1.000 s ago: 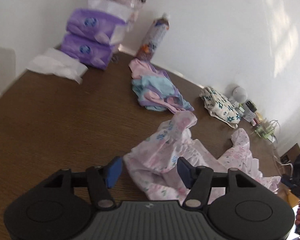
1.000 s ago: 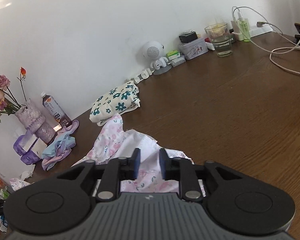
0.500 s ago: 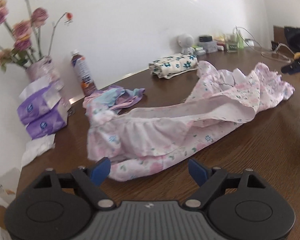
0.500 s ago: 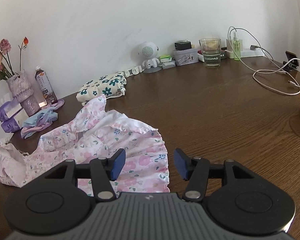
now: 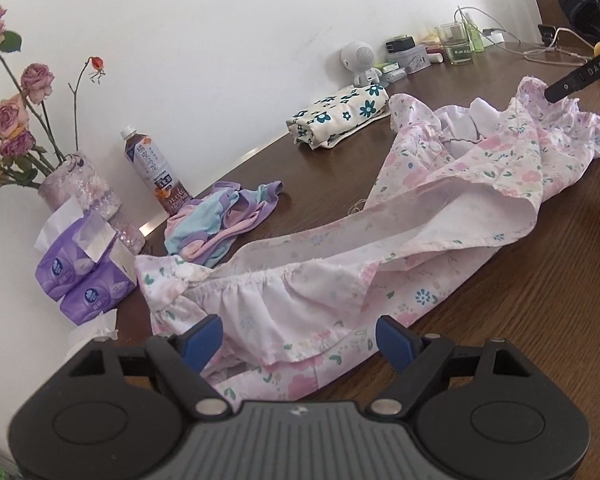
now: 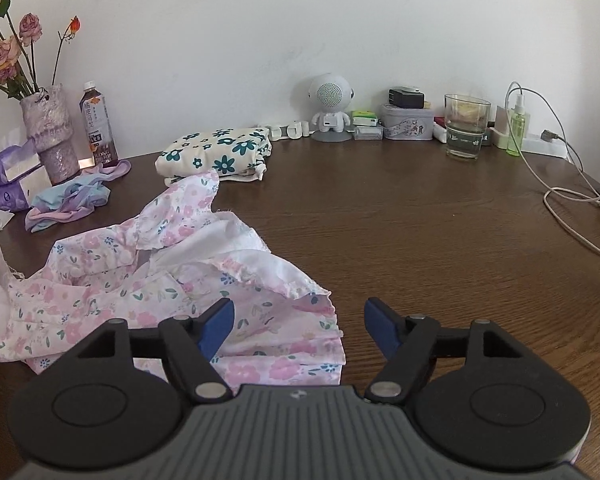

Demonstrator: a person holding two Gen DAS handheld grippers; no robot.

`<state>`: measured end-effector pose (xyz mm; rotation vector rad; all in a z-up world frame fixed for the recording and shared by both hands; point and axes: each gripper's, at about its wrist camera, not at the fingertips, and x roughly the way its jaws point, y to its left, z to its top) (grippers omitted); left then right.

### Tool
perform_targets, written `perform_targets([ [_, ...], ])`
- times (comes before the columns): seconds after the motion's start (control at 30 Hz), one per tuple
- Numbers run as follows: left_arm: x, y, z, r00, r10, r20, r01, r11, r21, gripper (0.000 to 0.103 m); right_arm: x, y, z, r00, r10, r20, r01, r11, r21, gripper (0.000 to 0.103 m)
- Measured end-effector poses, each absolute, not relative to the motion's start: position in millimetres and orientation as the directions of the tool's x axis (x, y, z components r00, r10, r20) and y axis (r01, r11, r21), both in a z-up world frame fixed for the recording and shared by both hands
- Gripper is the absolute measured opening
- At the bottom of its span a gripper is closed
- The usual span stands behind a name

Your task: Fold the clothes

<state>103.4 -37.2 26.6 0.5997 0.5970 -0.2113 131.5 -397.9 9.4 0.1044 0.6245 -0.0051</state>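
A pink floral garment (image 5: 380, 248) (image 6: 172, 280) lies stretched and rumpled across the brown wooden table (image 6: 420, 216). My left gripper (image 5: 300, 338) is open, its blue pads on either side of the garment's ruffled near edge, holding nothing. My right gripper (image 6: 296, 326) is open too, with the garment's other end under its left finger. A finger of the right gripper (image 5: 580, 76) shows at the far right of the left wrist view. A folded white cloth with teal flowers (image 6: 216, 154) (image 5: 340, 116) rests near the wall. A crumpled pastel garment (image 5: 220, 220) (image 6: 68, 202) lies to the left.
Along the wall stand a vase of roses (image 6: 50, 136), a tea bottle (image 6: 98, 124), purple tissue packs (image 5: 84, 280), a round white speaker (image 6: 330, 108), small boxes, a glass (image 6: 466, 126) and a green spray bottle (image 6: 516, 128). White cables (image 6: 572, 208) trail at the right.
Both grippers have let go of the pink garment and opened wide. The garment, bunched a second ago, now lies spread across the table. Both views have tilted toward level.
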Motion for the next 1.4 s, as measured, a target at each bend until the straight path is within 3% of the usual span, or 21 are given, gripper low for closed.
perform_targets([
  [0.17,108,-47,24,0.823,0.0,-0.569,0.344,0.796,0.498,0.076,133,-400,16,0.816,0.039,-0.577,0.024,0.995,0.101,0.074],
  [0.53,114,-54,13,0.831,0.013,-0.556,0.328,0.796,0.509,0.073,144,-402,8,0.804,0.091,-0.588,-0.073,0.996,0.054,0.078],
  [0.63,116,-56,14,0.835,0.011,-0.55,0.326,0.795,0.511,0.067,153,-410,-1,0.787,0.121,-0.605,-0.074,0.992,0.102,0.078],
  [0.73,117,-57,16,0.841,0.014,-0.541,0.32,0.793,0.518,0.048,160,-423,-4,0.781,0.177,-0.6,-0.061,0.976,0.208,0.078],
  [0.77,117,-56,16,0.841,0.012,-0.541,0.322,0.793,0.517,0.034,162,-428,-4,0.774,0.201,-0.6,-0.057,0.966,0.251,0.076],
  [0.8,118,-56,17,0.839,0.008,-0.544,0.325,0.795,0.513,0.016,163,-430,-5,0.765,0.227,-0.602,-0.057,0.956,0.289,0.062],
  [0.83,117,-55,18,0.839,0.004,-0.544,0.325,0.798,0.507,0.008,164,-433,-6,0.752,0.268,-0.602,-0.066,0.94,0.335,0.05],
  [0.87,116,-55,19,0.839,-0.001,-0.544,0.325,0.802,0.501,0.003,165,-436,-7,0.739,0.299,-0.603,-0.063,0.923,0.38,0.027],
  [0.9,114,-55,21,0.846,0.001,-0.533,0.317,0.803,0.505,0.003,163,-438,-7,0.735,0.319,-0.598,-0.054,0.908,0.417,0.015],
  [1.0,106,-52,30,0.866,0.005,-0.499,0.289,0.811,0.509,0.002,154,-447,-3,0.746,0.371,-0.553,-0.042,0.855,0.517,0.009],
  [1.17,96,-41,49,0.895,0.013,-0.447,0.234,0.838,0.492,0.0,130,-461,8,0.774,0.46,-0.434,-0.042,0.722,0.69,0.006],
  [1.3,87,-33,65,0.918,0.029,-0.396,0.184,0.853,0.489,0.0,113,-469,29,0.804,0.479,-0.352,-0.055,0.649,0.758,0.004],
  [1.4,78,-28,101,0.953,0.054,-0.3,0.12,0.837,0.533,0.0,102,-473,60,0.833,0.47,-0.292,-0.087,0.633,0.769,0.004],
])
